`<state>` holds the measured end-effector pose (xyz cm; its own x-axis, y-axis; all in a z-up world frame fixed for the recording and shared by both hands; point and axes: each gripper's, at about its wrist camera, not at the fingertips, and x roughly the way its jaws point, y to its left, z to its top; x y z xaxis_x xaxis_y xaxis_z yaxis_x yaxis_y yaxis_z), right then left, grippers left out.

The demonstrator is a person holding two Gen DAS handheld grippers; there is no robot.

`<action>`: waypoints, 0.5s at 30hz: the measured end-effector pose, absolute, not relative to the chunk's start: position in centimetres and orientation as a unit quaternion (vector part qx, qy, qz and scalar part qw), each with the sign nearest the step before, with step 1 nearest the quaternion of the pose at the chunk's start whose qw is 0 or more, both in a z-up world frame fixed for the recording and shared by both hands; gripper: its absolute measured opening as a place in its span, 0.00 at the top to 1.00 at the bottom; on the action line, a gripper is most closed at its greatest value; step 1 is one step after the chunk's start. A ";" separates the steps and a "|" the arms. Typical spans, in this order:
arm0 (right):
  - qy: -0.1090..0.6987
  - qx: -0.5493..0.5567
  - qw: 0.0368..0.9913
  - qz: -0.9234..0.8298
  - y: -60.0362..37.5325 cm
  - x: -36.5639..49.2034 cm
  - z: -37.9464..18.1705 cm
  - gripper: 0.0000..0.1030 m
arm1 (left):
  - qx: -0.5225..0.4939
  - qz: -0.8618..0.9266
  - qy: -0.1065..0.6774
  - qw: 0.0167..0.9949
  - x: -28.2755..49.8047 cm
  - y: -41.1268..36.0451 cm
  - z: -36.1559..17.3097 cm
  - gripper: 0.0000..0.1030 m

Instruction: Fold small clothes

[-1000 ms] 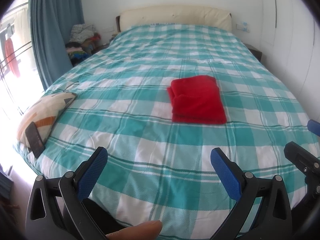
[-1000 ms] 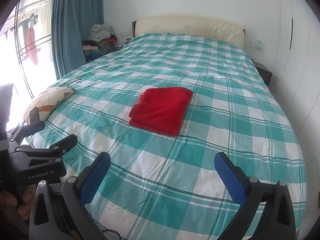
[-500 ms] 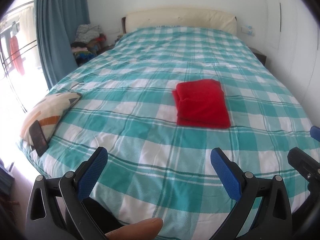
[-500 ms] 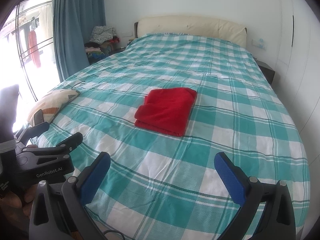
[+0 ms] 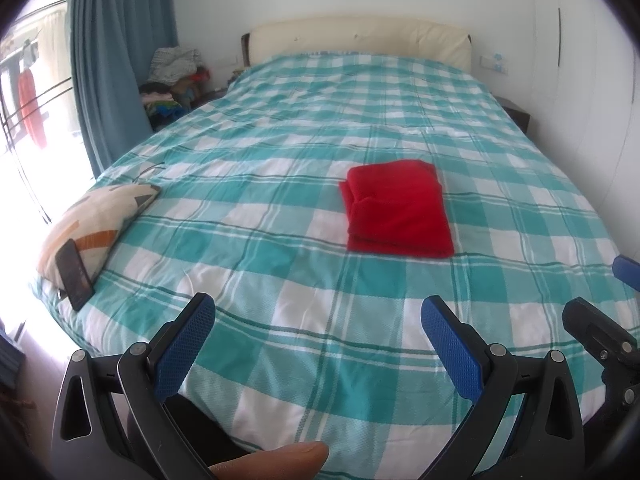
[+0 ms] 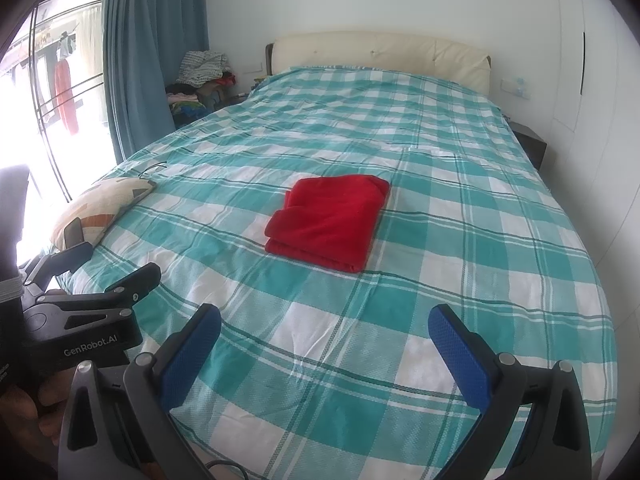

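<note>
Both tongs hang released over the foot of the bed, jaws spread wide with nothing between them: the left tongs (image 5: 316, 340) low and near the left foot corner, the right tongs (image 6: 324, 340) just beside them to the right.

Ahead of both pairs, and running well beyond them, lies the one big bed with a teal-and-white checked cotton cover (image 5: 280, 280), its cream padded headboard (image 5: 360, 38) far off against the wall. To the left of the tongs hangs one blue-grey curtain (image 6: 156, 60), and past it, far ahead on the left, a heap of mixed clothes on a bedside stand (image 6: 200, 80). I can't count those; they are too small and jumbled.

Nearer, off to the left of the left tongs, rests one cream cushion with orange and grey shapes (image 5: 96, 224), and on its near end one dark phone (image 5: 74, 274).

Straight ahead of the tongs, well apart from them and about the middle of the bed, sits the single red fleece garment (image 6: 332, 220). It is folded into a tidy rectangle, layers stacked, edges fairly square. I'd judge that piece finished. No other loose garment lies on the cover, so what remains, if anything, would be fetching another from the heap; that is my guess only.
</note>
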<state>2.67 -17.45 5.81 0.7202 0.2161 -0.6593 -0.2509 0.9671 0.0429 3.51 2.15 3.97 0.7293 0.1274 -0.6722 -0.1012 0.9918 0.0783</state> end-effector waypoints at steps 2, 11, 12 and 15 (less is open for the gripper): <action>0.352 -0.024 0.927 0.127 -17.5 2.7 5.9 0.01 | 0.016 0.064 0.366 0.928 3.5 2.2 3.9 0.00; 0.354 -0.024 0.926 0.126 -17.4 2.6 5.9 0.01 | 0.026 0.071 0.366 0.927 3.5 2.0 4.0 0.00; 0.354 -0.024 0.927 0.126 -17.4 2.6 5.9 0.01 | 0.026 0.070 0.366 0.927 3.5 2.0 4.0 0.00; 0.354 -0.024 0.926 0.126 -17.4 2.6 5.9 0.01 | 0.026 0.071 0.365 0.928 3.5 2.0 4.0 0.00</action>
